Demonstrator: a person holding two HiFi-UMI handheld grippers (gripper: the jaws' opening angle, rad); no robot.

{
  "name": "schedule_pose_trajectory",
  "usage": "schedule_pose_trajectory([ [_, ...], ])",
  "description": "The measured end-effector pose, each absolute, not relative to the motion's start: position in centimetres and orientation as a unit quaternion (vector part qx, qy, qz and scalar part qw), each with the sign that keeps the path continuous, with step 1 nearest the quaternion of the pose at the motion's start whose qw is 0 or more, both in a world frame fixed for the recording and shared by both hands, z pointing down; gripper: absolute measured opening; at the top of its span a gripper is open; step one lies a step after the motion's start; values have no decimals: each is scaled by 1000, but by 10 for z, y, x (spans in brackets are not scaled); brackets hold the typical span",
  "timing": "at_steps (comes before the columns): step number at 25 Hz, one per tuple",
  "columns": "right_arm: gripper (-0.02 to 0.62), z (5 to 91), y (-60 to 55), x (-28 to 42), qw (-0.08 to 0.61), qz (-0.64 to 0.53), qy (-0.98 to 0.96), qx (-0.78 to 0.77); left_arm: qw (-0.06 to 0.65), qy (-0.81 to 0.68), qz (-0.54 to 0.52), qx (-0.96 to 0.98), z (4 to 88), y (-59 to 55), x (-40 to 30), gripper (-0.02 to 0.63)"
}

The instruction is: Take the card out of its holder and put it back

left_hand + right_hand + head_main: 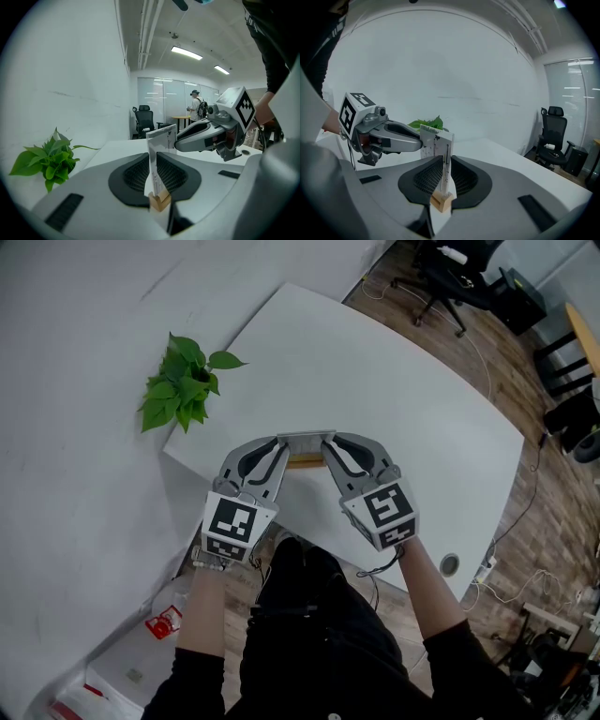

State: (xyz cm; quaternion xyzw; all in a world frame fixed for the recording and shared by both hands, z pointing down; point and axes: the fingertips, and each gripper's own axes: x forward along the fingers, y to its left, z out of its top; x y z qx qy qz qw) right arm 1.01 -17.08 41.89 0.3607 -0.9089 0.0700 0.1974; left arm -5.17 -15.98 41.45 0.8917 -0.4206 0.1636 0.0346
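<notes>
While the card [305, 440] sits in its wood holder [305, 462], the left gripper [279, 441] pinches one end of it. The right gripper [329, 441] pinches the other end. Both are clenched on the card, over the near side of the white table [403, 399].

The step, I think, is to pull the card up and out. To do it well, both hands should go straight up at the same speed, so the card stays flat and does not bend. No gripper holds the holder down, so it may stick and come up too. A slow, tiny wiggle could help it let go. I cannot tell if the holder touches the table now.

The head view shows the two grippers meeting nose to nose, with the plant [183, 381] off to the left. It does not show the pads well. The gripper views do: the card stands up thin between the dark pads, and the holder hugs its bottom edge. The left gripper view also shows a person [194, 107] far back in the room, which the head view misses.
</notes>
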Motion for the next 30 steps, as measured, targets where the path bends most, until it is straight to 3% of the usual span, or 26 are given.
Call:
schedule_pose_trajectory([
  [30,84,258,-163,9,142,-40,-908,393,-86,-431,126,890,254,-153,-51,57],
])
